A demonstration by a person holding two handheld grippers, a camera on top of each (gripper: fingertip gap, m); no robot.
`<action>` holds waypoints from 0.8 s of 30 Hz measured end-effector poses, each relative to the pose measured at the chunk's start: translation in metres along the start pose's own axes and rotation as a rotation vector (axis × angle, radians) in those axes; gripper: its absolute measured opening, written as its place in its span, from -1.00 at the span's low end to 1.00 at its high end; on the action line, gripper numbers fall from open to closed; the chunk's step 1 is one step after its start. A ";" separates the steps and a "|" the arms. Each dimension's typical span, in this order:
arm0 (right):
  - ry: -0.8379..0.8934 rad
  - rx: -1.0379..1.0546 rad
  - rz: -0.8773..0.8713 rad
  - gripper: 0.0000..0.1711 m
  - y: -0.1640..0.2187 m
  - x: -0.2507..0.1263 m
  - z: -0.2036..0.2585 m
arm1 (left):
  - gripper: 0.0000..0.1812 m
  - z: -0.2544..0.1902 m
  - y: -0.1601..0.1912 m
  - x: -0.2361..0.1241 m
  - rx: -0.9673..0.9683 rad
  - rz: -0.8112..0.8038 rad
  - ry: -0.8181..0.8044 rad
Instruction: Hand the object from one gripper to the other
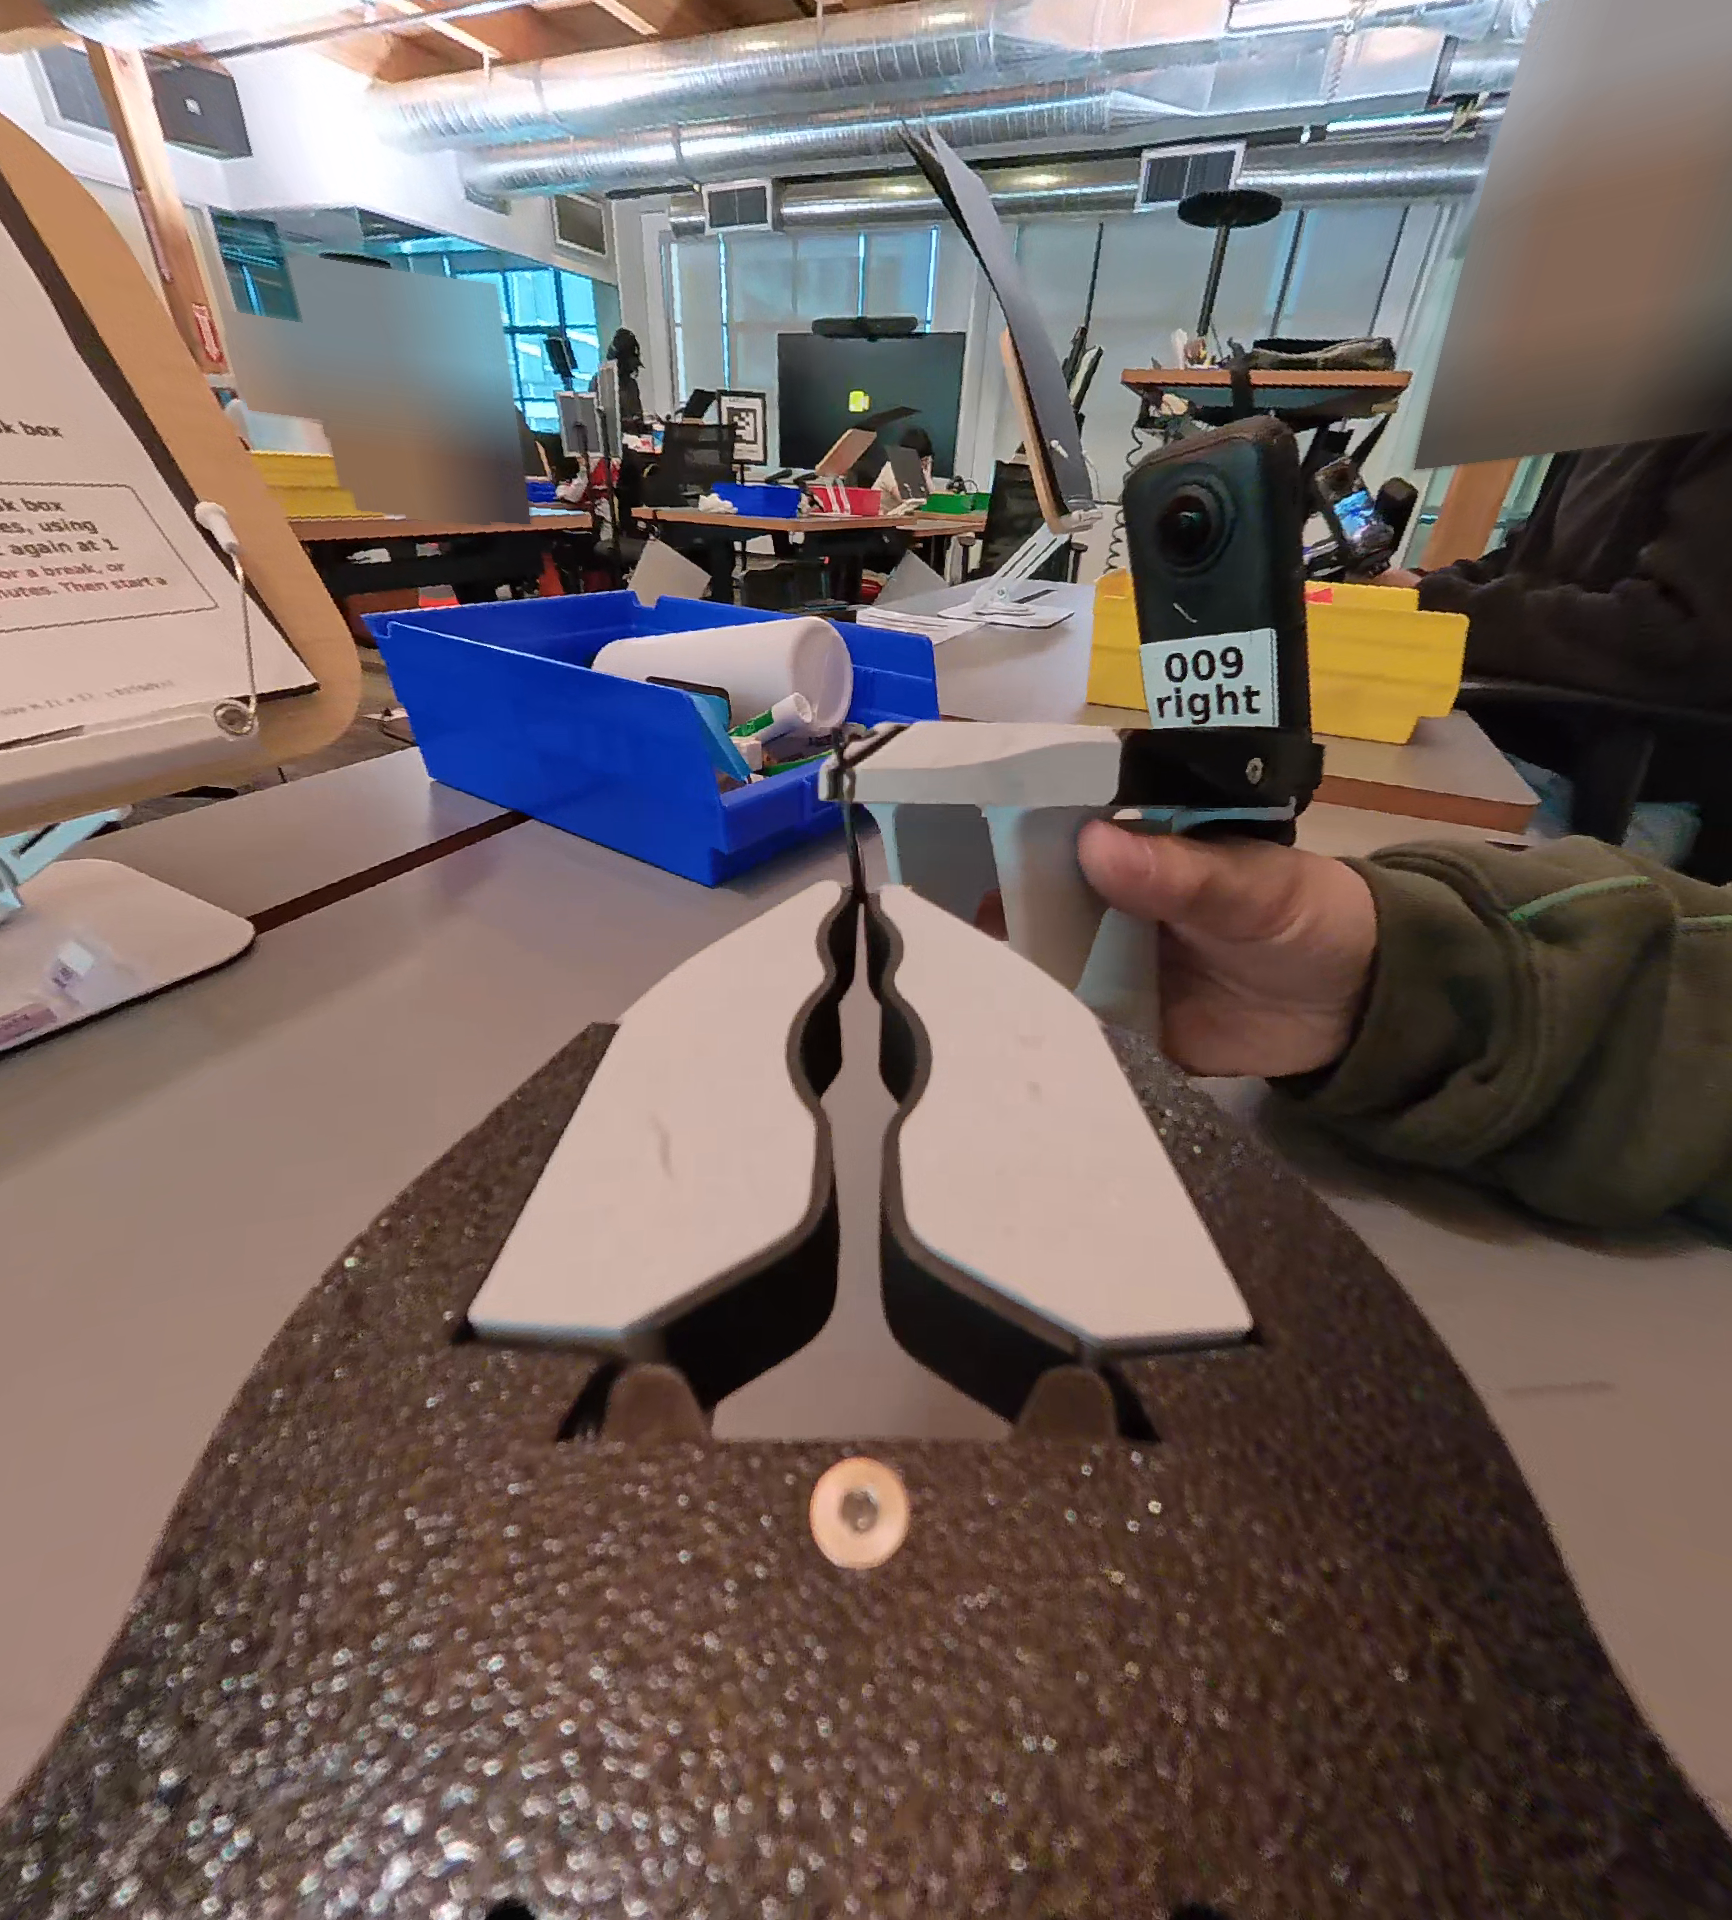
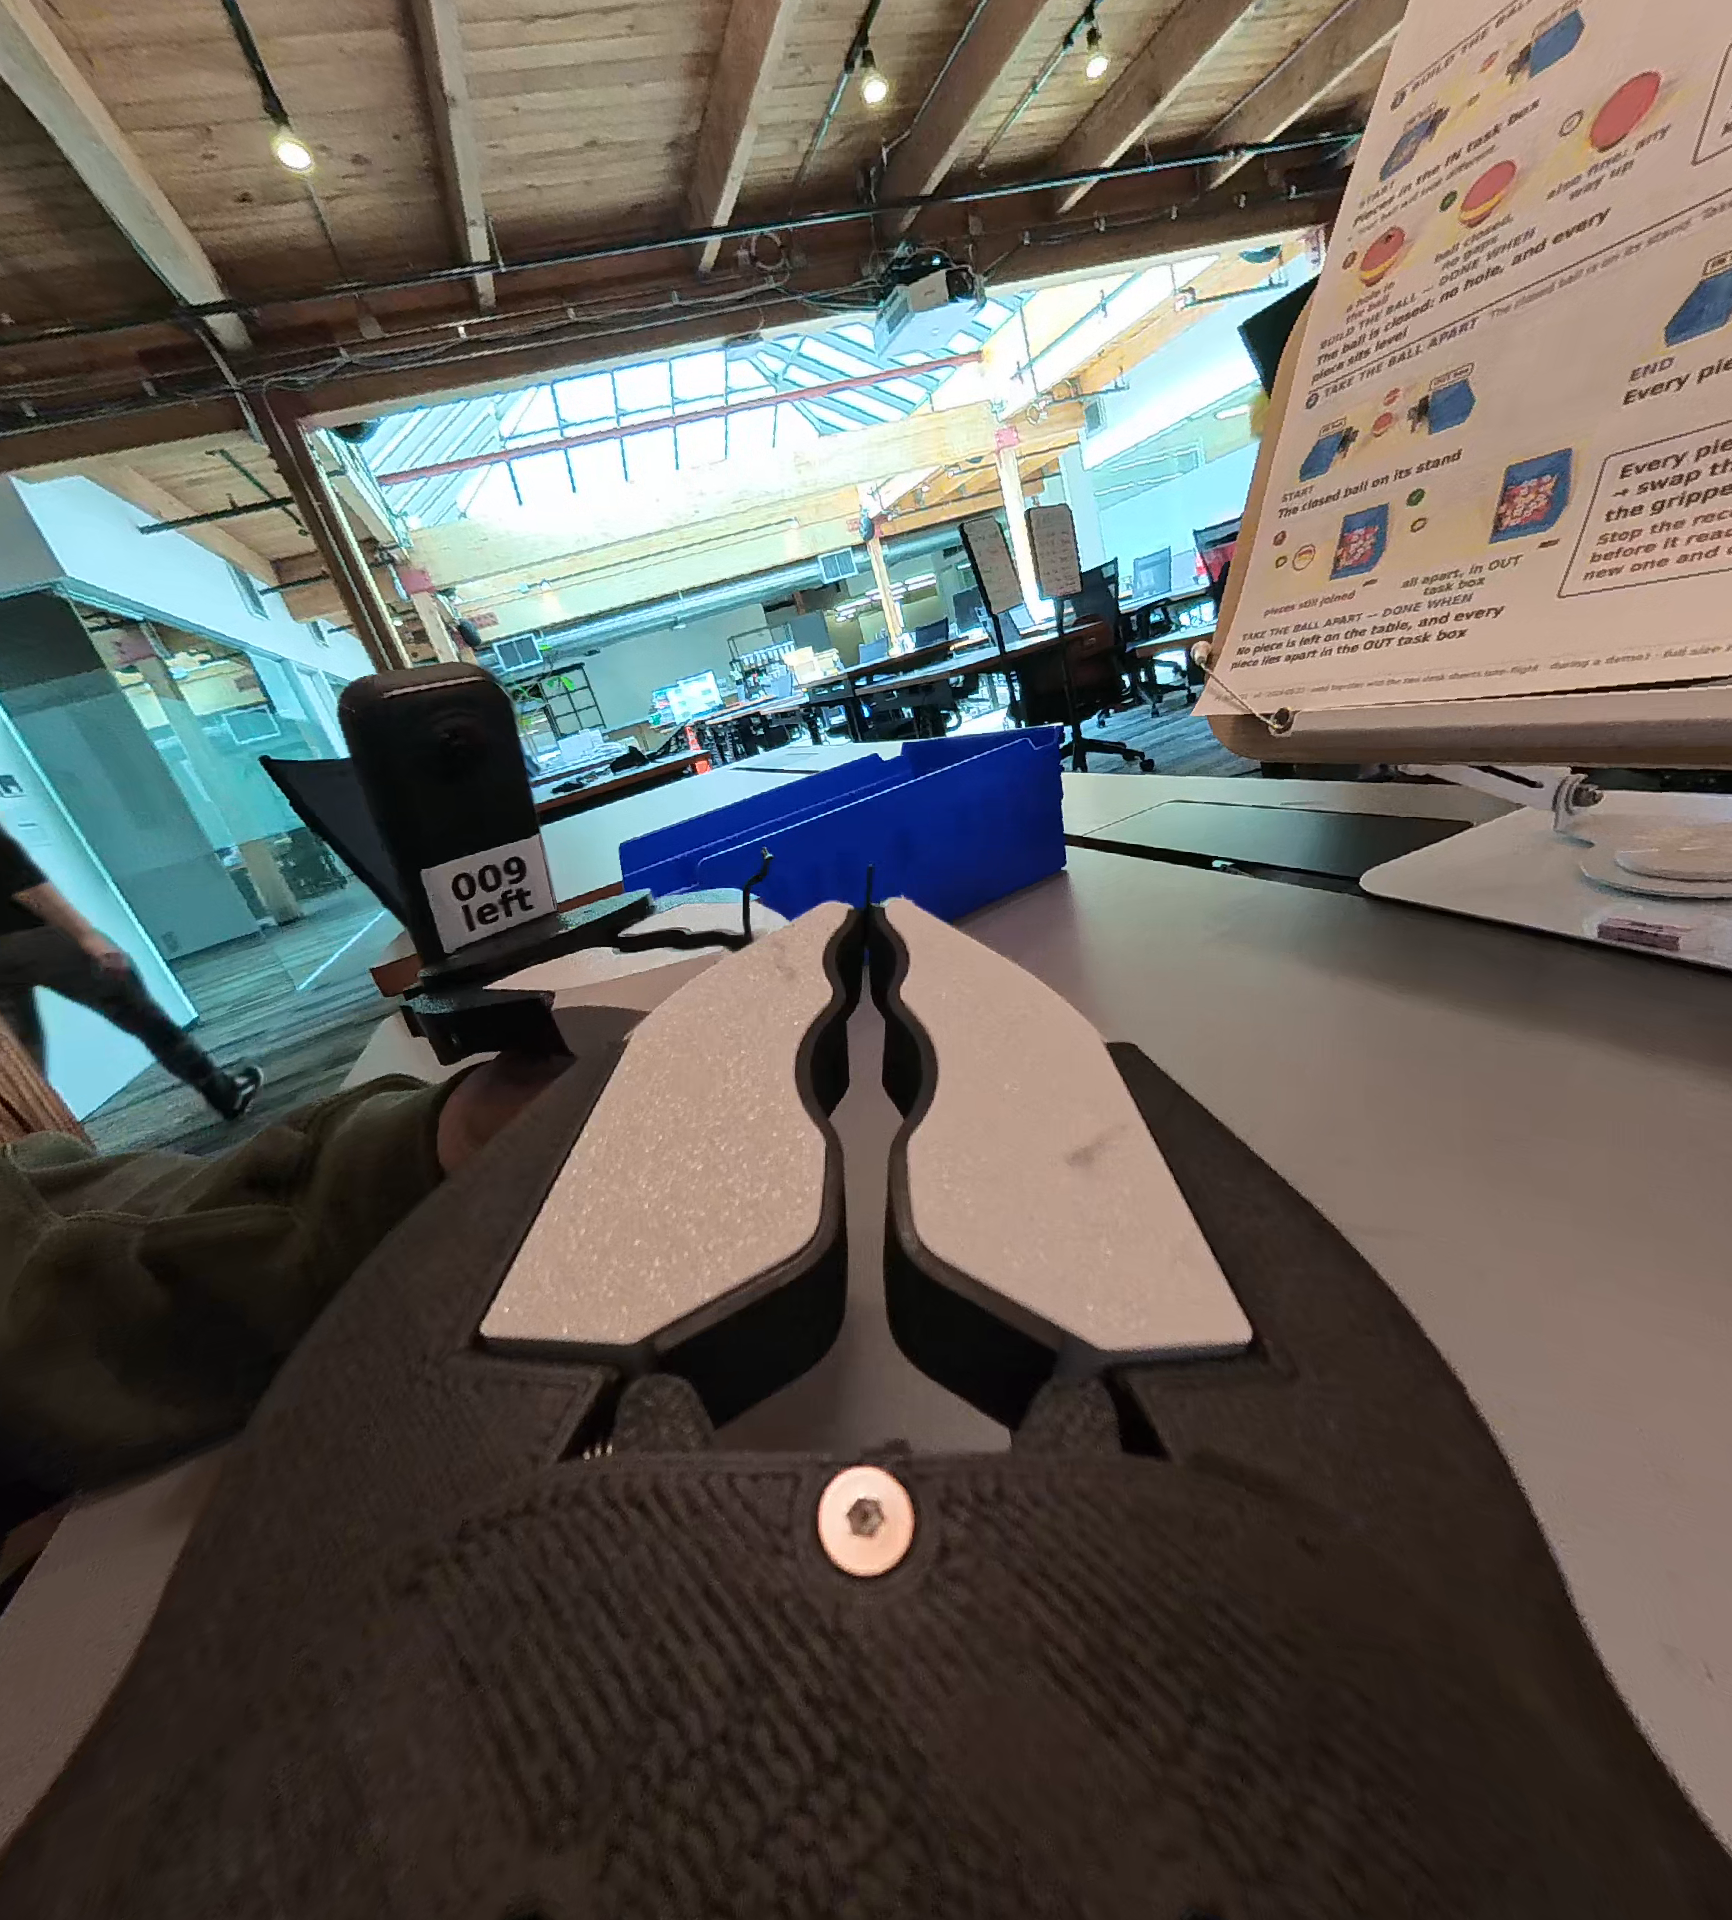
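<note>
I read this as the middle of the handover: both tools grip the object at once. My left gripper [image 1: 864, 914] has its fingers pressed together on a thin black wire [image 1: 854, 831] that rises from the tips. Just above and beyond those tips, the right gripper [image 1: 836, 774] comes in sideways and pinches the upper end of the same wire. From the right wrist view, the right gripper [image 2: 867, 914] is nearly closed with a black sliver at its tips. What is left, I judge: one side lets go. The blue bin [image 1: 571, 717] sits further ahead
</note>
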State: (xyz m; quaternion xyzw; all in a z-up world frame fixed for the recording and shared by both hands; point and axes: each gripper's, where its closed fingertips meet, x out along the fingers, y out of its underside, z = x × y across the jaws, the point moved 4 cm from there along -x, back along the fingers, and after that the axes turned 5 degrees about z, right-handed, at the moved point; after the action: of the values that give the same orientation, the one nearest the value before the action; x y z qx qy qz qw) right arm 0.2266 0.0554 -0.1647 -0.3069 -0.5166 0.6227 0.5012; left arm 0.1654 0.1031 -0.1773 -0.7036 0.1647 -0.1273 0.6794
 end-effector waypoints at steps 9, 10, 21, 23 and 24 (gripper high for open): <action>0.004 0.039 0.009 -1.00 0.004 0.001 -0.004 | -0.92 -0.004 0.004 0.004 0.089 0.027 -0.033; 0.002 0.043 0.009 -1.00 0.004 0.001 -0.004 | -0.92 -0.004 0.004 0.004 0.079 0.026 -0.031; 0.021 0.058 0.039 -0.92 0.007 0.001 -0.006 | -0.99 0.003 0.001 0.002 0.070 0.016 -0.072; 0.096 0.050 0.082 -0.56 0.007 -0.001 -0.014 | -0.99 0.009 0.002 0.001 0.132 0.033 -0.153; 0.130 0.033 0.108 -0.47 0.007 -0.002 -0.016 | -0.99 0.014 0.003 -0.001 0.192 0.061 -0.227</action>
State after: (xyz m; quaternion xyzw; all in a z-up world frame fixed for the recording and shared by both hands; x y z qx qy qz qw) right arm 0.2395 0.0592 -0.1758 -0.3657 -0.4554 0.6359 0.5044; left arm 0.1703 0.1164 -0.1812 -0.6399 0.0949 -0.0414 0.7614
